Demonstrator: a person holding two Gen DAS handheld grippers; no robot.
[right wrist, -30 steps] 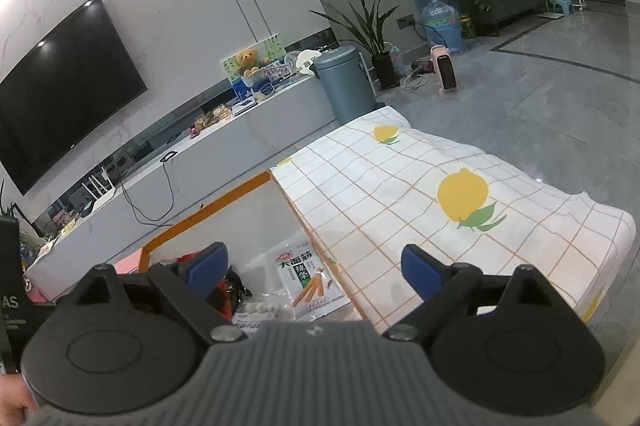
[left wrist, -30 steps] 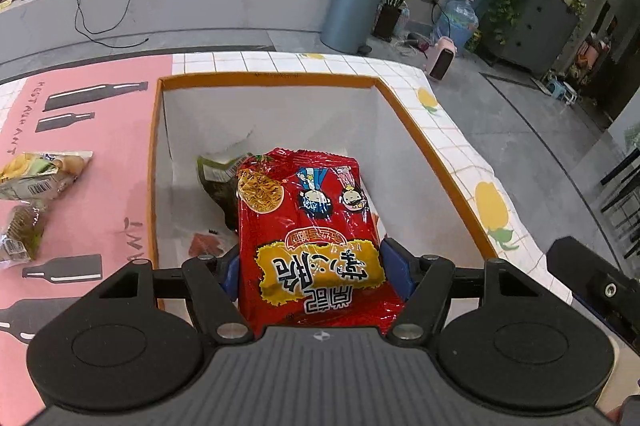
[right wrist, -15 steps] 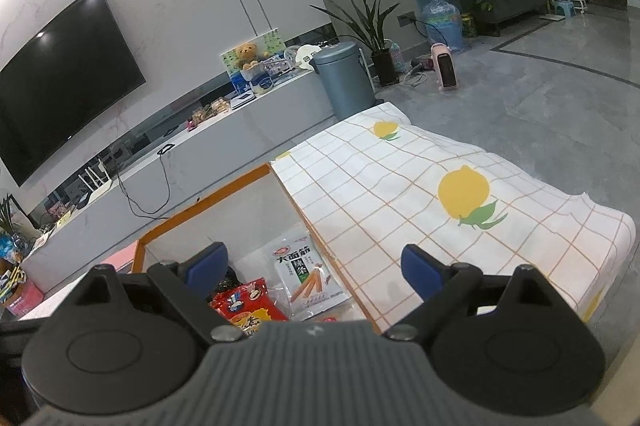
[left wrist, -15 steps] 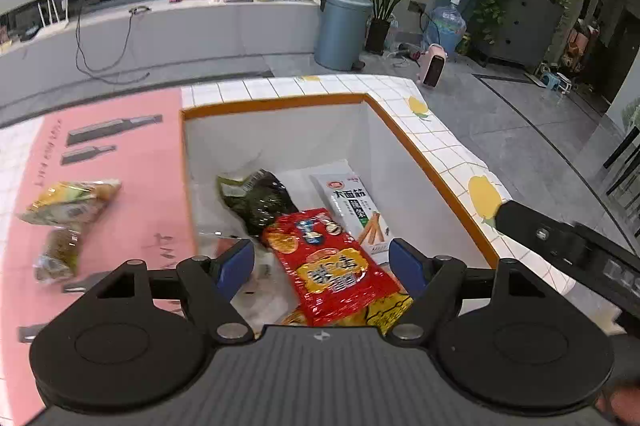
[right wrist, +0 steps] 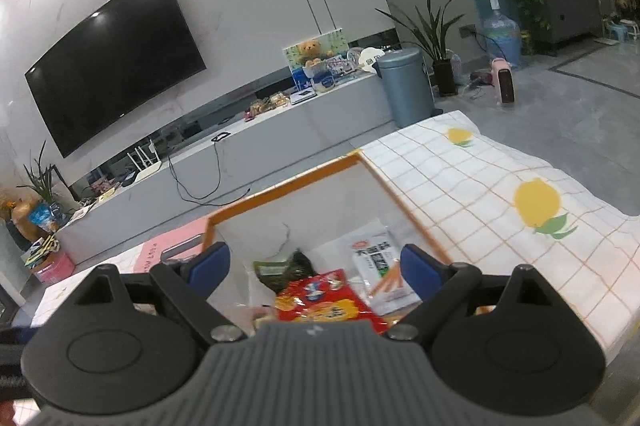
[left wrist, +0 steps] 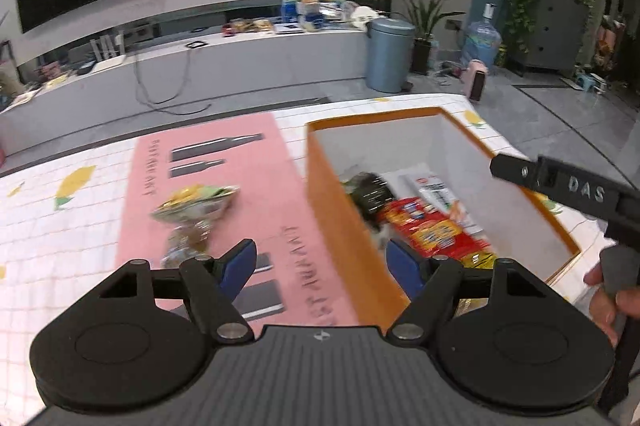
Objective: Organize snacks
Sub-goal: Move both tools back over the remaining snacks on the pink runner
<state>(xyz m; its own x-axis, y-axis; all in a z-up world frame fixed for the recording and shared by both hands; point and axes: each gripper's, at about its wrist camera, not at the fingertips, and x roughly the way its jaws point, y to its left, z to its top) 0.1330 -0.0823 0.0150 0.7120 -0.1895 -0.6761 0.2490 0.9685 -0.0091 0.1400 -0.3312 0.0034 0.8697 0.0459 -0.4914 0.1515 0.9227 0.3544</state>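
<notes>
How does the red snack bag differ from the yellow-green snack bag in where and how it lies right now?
The red snack bag lies inside the orange-rimmed box, on top of other packets; the yellow-green snack bag lies outside it on the pink mat. The red one looks flat and broad; the yellow-green one looks crumpled, with a smaller packet right beside it. Neither is in a gripper.

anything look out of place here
Two snack packets lie loose on the pink mat, outside the orange-rimmed box that holds the other snacks, including the red bag. Nothing looks spilled or damaged.
</notes>
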